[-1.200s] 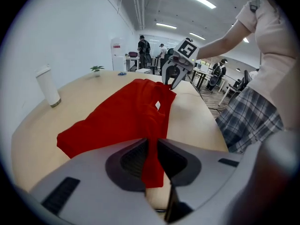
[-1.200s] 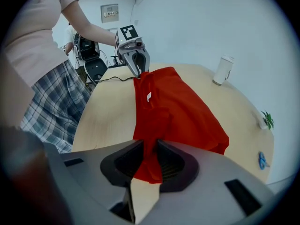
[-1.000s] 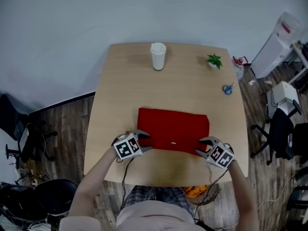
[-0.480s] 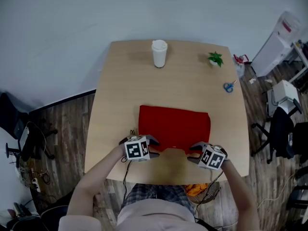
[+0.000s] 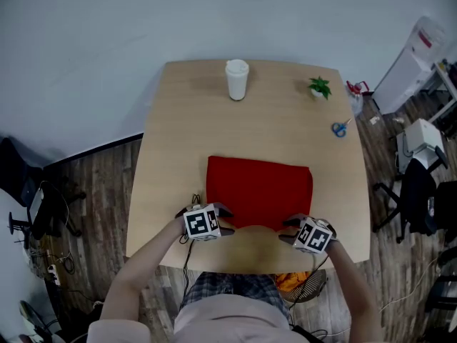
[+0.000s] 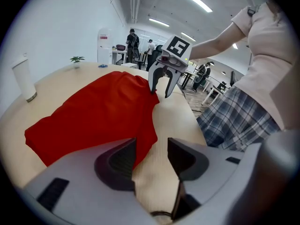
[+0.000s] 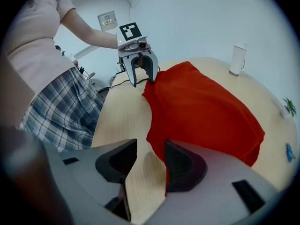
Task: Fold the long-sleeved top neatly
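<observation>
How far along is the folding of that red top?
Nearly done: the red top lies as a compact rectangle on the table, no sleeves showing. The left gripper and right gripper sit at its near edge, jaws just opening, the edge loose between them. Left: maybe one final fold or smoothing.

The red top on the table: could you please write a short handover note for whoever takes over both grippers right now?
Left gripper: open, jaws just been opening; the cloth edge lies beside one jaw, nothing gripped.
Right gripper: the same, at the other near corner.
Red top: folded into a flat rectangle on the table.
Done: sleeves tucked in, body folded.
Left: probably one more fold or a smoothing of the wavy near edge.
</observation>
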`<state>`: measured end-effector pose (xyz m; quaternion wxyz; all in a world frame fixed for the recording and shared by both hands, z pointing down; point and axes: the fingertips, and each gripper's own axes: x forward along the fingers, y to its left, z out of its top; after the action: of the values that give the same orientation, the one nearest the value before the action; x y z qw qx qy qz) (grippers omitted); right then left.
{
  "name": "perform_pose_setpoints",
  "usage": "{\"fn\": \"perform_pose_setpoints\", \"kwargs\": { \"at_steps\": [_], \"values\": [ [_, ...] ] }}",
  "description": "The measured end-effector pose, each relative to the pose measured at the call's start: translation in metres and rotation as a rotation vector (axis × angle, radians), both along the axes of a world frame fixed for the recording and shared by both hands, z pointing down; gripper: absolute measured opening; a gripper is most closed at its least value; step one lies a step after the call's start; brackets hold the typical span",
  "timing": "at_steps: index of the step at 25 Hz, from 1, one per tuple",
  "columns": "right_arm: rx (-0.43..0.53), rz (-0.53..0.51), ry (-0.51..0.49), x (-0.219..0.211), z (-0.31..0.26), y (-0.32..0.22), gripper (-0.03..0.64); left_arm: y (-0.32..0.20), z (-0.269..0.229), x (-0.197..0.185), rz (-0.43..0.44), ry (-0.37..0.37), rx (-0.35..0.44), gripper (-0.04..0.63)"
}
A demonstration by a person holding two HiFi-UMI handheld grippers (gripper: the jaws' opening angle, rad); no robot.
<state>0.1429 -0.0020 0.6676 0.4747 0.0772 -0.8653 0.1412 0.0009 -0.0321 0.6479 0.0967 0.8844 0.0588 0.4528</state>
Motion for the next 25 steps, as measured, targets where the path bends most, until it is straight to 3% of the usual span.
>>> {"fn": "perform_pose_setpoints", "kwargs": {
  "at_steps": [3,6,10,12,15,17,19,25],
  "values": [
    [0.019,0.072,-0.069,0.000,-0.025,-0.011,0.193,-0.010,-0.024,0.004,-0.094,0.115,-0.040,0.209],
    [0.084,0.236,-0.210,0.006,-0.066,-0.039,0.186,-0.038,-0.062,0.005,-0.269,0.275,-0.057,0.202],
    [0.213,0.511,-0.454,0.024,-0.128,-0.088,0.138,-0.092,-0.119,-0.008,-0.546,0.489,-0.015,0.105],
    [0.302,0.614,-0.535,0.036,-0.155,-0.106,0.104,-0.115,-0.144,-0.020,-0.664,0.560,0.042,0.078],
    [0.452,0.736,-0.611,0.054,-0.192,-0.123,0.052,-0.138,-0.175,-0.039,-0.802,0.616,0.139,0.051],
    [0.578,0.810,-0.621,0.067,-0.215,-0.130,0.024,-0.147,-0.191,-0.051,-0.875,0.638,0.206,0.006],
    [0.681,0.877,-0.631,0.080,-0.235,-0.134,0.008,-0.153,-0.205,-0.061,-0.936,0.659,0.277,0.005],
    [0.814,1.050,-0.690,0.108,-0.267,-0.130,0.008,-0.164,-0.237,-0.085,-1.108,0.698,0.521,0.005]
  ]
}}
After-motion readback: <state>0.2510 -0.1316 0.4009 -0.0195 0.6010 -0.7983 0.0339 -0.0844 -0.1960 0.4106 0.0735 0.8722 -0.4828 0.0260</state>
